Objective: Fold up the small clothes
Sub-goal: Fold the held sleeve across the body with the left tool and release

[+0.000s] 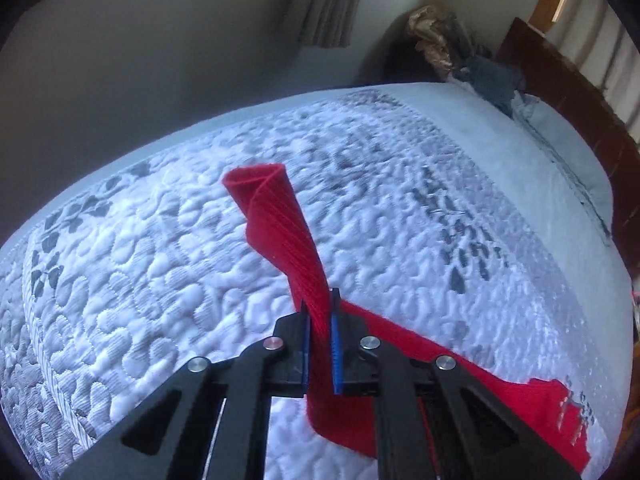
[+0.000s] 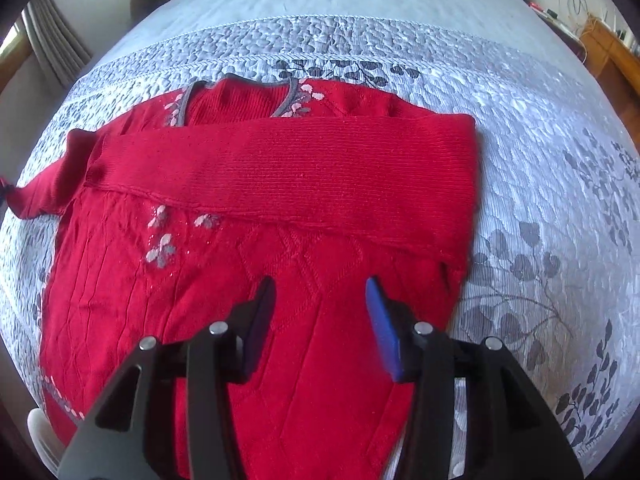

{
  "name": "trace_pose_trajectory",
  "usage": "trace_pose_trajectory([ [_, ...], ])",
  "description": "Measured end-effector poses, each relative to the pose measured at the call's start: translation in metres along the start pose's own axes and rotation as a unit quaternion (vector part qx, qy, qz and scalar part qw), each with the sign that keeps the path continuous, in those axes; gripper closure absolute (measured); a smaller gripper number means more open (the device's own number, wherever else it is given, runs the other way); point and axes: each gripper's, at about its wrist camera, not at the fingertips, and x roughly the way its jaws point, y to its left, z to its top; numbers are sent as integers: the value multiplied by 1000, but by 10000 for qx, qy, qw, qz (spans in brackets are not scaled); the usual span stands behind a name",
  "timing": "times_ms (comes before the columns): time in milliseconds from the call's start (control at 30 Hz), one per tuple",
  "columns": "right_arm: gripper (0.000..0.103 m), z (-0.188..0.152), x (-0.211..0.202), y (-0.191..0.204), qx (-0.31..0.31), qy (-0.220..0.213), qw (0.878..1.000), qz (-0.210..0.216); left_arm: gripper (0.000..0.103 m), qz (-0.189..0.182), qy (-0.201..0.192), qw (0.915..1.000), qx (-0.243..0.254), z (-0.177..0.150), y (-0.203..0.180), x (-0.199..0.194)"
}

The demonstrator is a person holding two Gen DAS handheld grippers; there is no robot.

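A red knit sweater (image 2: 248,272) with grey and pink flower trim lies flat on the quilted bed. One sleeve (image 2: 288,168) is folded across its chest. The other sleeve (image 1: 280,216) is lifted off the bed. My left gripper (image 1: 319,304) is shut on that sleeve, and the cuff sticks up beyond the fingers. The sleeve's far end also shows at the left edge of the right wrist view (image 2: 36,200). My right gripper (image 2: 320,292) is open and empty above the sweater's lower body.
The bed has a white-grey quilted cover (image 1: 160,280) with leaf patterns. A dark wooden headboard (image 1: 568,76) and piled clothes (image 1: 492,76) stand at the far end. A curtain (image 1: 328,0) hangs behind. A wooden desk (image 2: 612,52) with wires stands at the right.
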Motion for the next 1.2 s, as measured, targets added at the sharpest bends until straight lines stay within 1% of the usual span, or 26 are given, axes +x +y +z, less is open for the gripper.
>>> trace_pose_trajectory([
  [100,55,-6,-7,-3,8,-57,10000,27,96,-383,-263,9973,563,-5,-48,-30],
  [133,55,-8,-9,-6,30,-74,10000,49,96,-579,-291,9952,734,-9,-68,-39],
  [167,55,-10,-10,-8,42,-80,9999,63,96,-678,-297,9938,830,-11,-83,-42],
  [267,55,-18,-13,-15,61,-79,9999,8,96,-1188,-269,9835,1335,-34,-144,-63],
  [333,55,-24,-13,-21,88,-61,9999,0,96,-1531,-223,9731,1709,-58,-190,-75],
  [367,55,-27,-13,-24,111,-59,9999,5,96,-1725,-189,9662,1908,-74,-216,-82],
  [467,55,-36,-15,-36,202,-79,9998,17,96,-2055,-129,9497,2358,-117,-271,-94],
  [500,55,-38,-15,-40,226,-84,9997,20,96,-2222,-68,9424,2499,-137,-292,-99],
  [567,55,-43,-15,-48,298,-97,9995,29,96,-2448,53,9318,2681,-169,-325,-104],
  [600,55,-45,-15,-52,337,-96,9994,37,96,-2526,101,9257,2814,-191,-345,-106],
  [700,55,-50,-15,-62,447,-100,9989,77,96,-2740,358,9122,3024,-249,-392,-104],
  [767,55,-53,-15,-68,513,-105,9986,89,96,-2809,494,9058,3134,-282,-412,-98],
  [800,55,-55,-15,-72,569,-95,9983,98,96,-2821,604,9009,3243,-302,-424,-93],
  [867,55,-56,-15,-77,624,-77,9979,129,95,-2729,800,8949,3439,-330,-434,-79],
  [933,53,-57,-13,-80,657,-36,9978,128,95,-2622,1208,8859,3631,-356,-438,-59],
  [1000,52,-57,-12,-79,651,-4,9978,134,93,-2458,1492,8826,3719,-375,-435,-43],
  [1033,52,-57,-12,-79,638,6,9979,143,91,-2468,1570,8824,3685,-378,-430,-43],
  [1067,52,-57,-12,-77,624,10,9979,150,87,-2537,1673,8818,3607,-375,-422,-46],
  [1133,52,-56,-12,-73,570,7,9982,176,78,-2813,1733,8825,3348,-355,-394,-61],
  [1167,52,-54,-13,-71,557,2,9982,207,66,-2917,1697,8838,3241,-341,-380,-70],
  [1200,52,-51,-13,-69,556,1,9981,257,59,-2999,1573,8865,3153,-326,-363,-79],
])
